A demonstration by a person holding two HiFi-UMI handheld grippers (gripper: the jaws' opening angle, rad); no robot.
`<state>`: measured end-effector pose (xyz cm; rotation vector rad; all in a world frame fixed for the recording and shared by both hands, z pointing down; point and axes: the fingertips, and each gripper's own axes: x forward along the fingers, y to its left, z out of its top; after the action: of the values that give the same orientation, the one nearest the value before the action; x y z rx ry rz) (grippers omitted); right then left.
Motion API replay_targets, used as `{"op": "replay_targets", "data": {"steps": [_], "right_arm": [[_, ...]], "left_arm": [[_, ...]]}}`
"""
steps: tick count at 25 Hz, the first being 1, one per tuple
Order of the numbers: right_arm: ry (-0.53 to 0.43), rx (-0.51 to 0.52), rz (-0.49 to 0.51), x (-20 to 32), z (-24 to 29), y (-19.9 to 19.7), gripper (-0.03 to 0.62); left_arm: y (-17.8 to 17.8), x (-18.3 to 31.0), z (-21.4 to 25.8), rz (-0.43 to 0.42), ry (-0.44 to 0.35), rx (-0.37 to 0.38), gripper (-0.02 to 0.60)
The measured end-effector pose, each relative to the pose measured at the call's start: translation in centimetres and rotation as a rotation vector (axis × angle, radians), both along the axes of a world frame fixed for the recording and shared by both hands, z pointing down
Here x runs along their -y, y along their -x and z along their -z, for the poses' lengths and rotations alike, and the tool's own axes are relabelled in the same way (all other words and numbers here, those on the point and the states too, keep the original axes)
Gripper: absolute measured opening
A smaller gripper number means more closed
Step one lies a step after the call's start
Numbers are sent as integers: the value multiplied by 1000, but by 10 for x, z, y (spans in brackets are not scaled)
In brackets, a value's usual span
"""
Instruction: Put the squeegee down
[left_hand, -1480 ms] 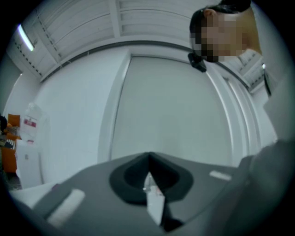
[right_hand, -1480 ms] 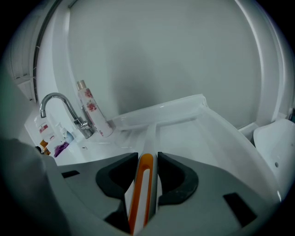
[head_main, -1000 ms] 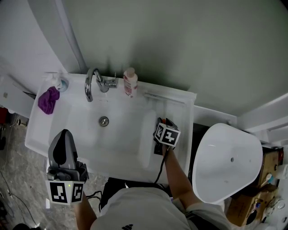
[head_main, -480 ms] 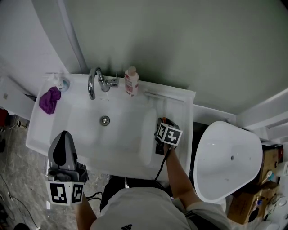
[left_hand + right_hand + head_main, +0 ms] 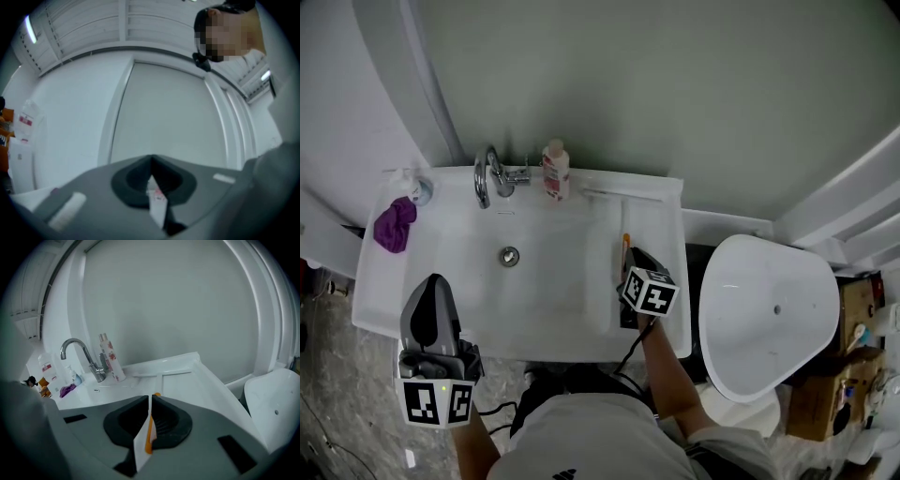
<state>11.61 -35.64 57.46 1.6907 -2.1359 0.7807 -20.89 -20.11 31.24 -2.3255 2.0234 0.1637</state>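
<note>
Left tool: nearest, off the sink's front left corner, jaws pressed together on nothing, facing a pale wall panel. Right tool: over the sink's right-hand ledge, jaws have just been closing and now stand at a thin slit, nothing clamped between them. Squeegee: orange handle lying on that ledge, just beside and below the right tool's tips, pointing toward the back wall. Sink: white, drain mid-basin. Back rim, left to right: purple cloth, chrome tap, pink-labelled bottle upright. White toilet: right of the sink.
</note>
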Motion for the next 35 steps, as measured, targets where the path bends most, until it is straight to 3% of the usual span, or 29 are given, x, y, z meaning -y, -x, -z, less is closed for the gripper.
{"op": "replay_targets", "data": {"steps": [2, 35], "right_arm": [[-20, 10, -13, -11, 9, -2, 2], [-459, -72, -58, -166, 185, 21, 2]], "left_arm": [[-1, -2, 2, -24, -8, -4, 8], [-21, -43, 28, -335, -97, -49, 8]]}}
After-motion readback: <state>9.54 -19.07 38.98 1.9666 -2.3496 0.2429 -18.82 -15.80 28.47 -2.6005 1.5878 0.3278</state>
